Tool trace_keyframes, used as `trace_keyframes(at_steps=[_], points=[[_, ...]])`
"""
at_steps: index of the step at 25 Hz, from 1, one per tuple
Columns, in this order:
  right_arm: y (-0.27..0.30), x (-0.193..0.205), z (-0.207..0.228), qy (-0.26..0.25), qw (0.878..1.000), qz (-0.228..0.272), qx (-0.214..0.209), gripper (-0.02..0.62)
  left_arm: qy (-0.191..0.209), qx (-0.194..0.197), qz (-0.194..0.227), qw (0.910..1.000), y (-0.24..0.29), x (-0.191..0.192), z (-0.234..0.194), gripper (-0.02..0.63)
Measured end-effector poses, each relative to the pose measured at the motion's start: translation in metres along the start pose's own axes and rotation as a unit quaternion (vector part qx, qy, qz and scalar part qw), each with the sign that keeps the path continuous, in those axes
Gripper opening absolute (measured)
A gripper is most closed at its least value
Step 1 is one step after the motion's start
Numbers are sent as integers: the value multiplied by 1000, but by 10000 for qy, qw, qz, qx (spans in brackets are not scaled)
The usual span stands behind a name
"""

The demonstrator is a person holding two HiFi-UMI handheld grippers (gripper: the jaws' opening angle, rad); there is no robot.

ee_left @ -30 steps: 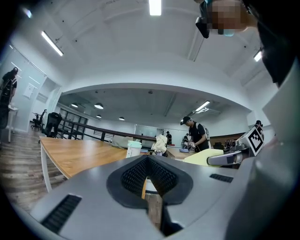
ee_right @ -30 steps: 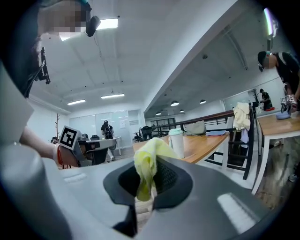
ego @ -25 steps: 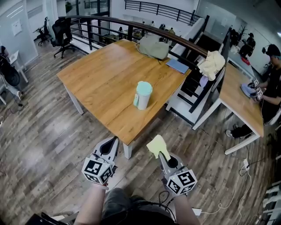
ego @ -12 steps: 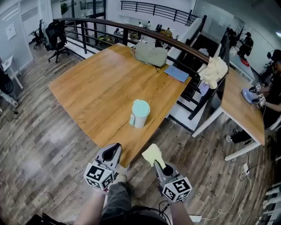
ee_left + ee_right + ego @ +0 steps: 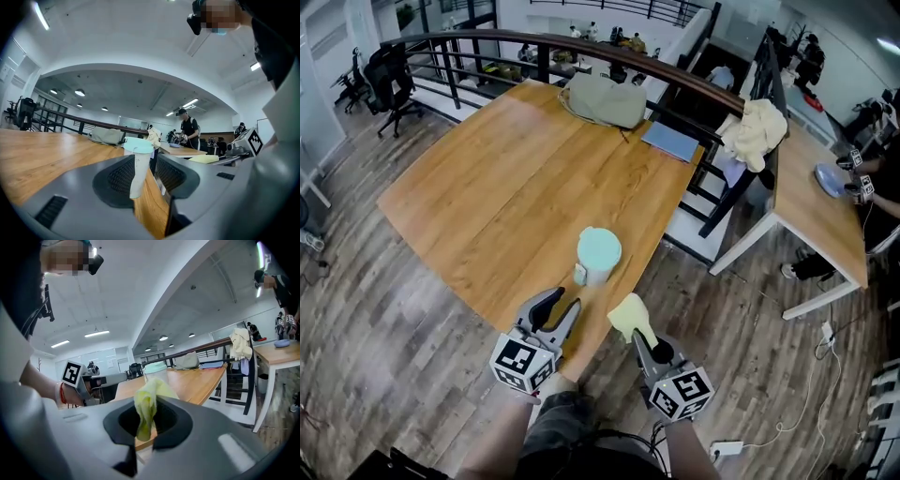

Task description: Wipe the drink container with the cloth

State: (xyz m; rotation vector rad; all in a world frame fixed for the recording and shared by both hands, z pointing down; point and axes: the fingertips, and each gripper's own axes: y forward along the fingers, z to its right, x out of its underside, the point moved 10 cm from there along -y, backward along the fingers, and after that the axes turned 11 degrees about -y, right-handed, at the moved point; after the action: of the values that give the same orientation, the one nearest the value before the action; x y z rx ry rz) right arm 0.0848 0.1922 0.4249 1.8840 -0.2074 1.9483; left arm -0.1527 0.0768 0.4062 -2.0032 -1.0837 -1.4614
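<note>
**Desk** (image 5: 487, 178): wooden, seen from its near corner. A grey bag (image 5: 600, 98) lay by the far edge and a blue folder (image 5: 671, 141) at the far right corner.

**Left gripper** (image 5: 563, 300): held low over the desk's near corner and aimed at the container. Its jaws were parting, with nothing gripped. In the left gripper view the container showed in the gap between the pads, but it stood ahead of the tips and was not touched.

**Drink container** (image 5: 598, 255): a pale cup with a mint-green lid. It stood upright near the desk's right edge, towards the near corner, just beyond both grippers.

**Cloth** (image 5: 628, 316): yellow and bunched. It was pinched at its lower end and stood up free above the pads, apart from the container.

**Right gripper** (image 5: 640, 335): clamped on the cloth and held off the desk's right edge, near the container.

**Pale garment** (image 5: 754, 131): draped over a dark frame between the two desks.

**Second desk** (image 5: 811, 211): at the right, with a person working at its far side.

**Step in hand (judged):** the approach; wiping had not begun. The next move likely calls for the left jaws to widen enough to take the cup's body and steady it. The right gripper would then bring the cloth against the cup's side or lid. The cup could tip or slide towards the edge if pushed before it is held.
</note>
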Motion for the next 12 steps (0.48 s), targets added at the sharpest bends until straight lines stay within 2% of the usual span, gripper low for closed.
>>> trace_keyframes(at_steps=[5,8,12], points=[[20,-2,3,-2,9997,-104,199,21,-17,285,-308,9991,30,-3,-15,243],[27,-4,3,-29,9994,-118,319,21,87,418,-321,9986,46,-8,-20,331],[35,-2,6,-31,9993,-156,327,21,286,445,-276,9982,66,-13,-22,392]])
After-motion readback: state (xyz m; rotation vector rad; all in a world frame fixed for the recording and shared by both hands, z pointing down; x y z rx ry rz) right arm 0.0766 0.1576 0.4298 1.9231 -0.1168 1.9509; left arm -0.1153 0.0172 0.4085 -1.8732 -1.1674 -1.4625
